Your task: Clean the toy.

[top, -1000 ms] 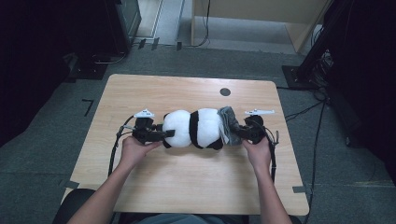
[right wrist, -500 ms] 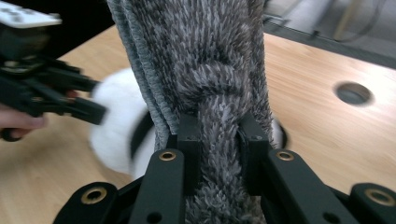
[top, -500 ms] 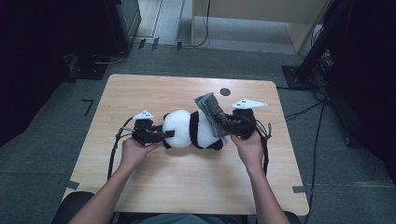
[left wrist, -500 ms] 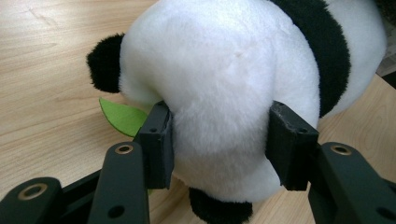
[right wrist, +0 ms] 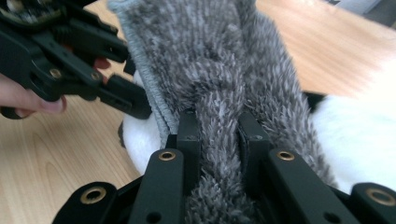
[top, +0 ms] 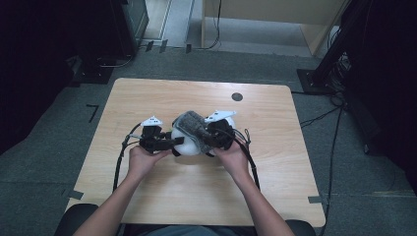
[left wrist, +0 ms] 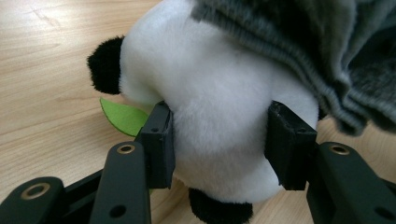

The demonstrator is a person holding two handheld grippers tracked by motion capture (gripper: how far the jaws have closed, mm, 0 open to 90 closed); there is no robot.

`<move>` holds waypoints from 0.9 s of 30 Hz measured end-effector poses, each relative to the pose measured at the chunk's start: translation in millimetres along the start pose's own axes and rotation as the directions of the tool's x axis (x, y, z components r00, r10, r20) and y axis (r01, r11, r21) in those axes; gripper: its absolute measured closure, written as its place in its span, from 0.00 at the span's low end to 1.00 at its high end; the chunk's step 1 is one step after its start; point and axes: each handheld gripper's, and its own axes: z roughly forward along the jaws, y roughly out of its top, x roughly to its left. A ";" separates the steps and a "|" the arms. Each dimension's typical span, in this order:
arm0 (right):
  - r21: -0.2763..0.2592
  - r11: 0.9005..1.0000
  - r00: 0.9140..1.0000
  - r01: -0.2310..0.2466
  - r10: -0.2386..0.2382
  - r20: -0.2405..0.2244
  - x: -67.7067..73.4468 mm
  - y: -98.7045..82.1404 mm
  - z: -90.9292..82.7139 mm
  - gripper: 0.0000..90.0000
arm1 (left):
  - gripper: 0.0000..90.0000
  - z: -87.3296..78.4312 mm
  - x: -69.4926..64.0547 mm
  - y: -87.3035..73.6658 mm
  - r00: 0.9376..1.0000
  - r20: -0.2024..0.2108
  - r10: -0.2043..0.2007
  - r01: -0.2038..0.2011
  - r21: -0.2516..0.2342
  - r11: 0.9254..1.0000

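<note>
Nearest you, your forearms come in over the near edge of the desk (top: 162, 206), and each hand carries a gripper at the middle of the board.

Your left gripper (top: 173, 143) has its fingers (left wrist: 159, 140) pressed into the white plush of the panda toy (top: 189, 145), one on each side of its rounded end, at a moderate width; they have just been closing on it, and the fur bulges between them. In the left gripper view a black ear sits up at the left, another black patch shows just below the fingers, and a green felt leaf (left wrist: 122, 116) lies on the wood beside the left one.

Your right gripper (top: 209, 137) has its fingers (right wrist: 189, 135) drawn narrow, pinching a fold of the fuzzy grey cloth (top: 193, 127). The cloth runs up from that grip and drapes over the top of the panda, its ribbed hem lying across the white body just beside your left gripper.

The panda lies on the desk between your two hands, roughly at the centre, with its long axis running left to right; the end you hold with the left gripper points left.

Farther off, a small dark round mark (top: 237, 96) sits near the far edge.
</note>
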 end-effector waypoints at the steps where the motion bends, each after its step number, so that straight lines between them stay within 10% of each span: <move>1: -0.007 1.000 1.000 0.007 -0.007 -0.002 0.1 -1.6 0.3 0.85 | 0.55 0.1 -0.1 0.0 1.000 -0.001 0.000 0.000 0.001 1.000; 16: 0.020 0.997 0.997 0.071 -0.071 0.006 8.4 -16.1 -5.9 0.85 | 0.58 3.6 2.4 -0.2 1.000 -0.006 -0.008 0.008 0.015 1.000; 27: 0.043 0.999 0.999 0.013 -0.015 0.046 -13.3 -36.2 -47.3 0.85 | 0.58 4.7 2.5 3.4 1.000 0.004 -0.011 0.011 0.021 1.000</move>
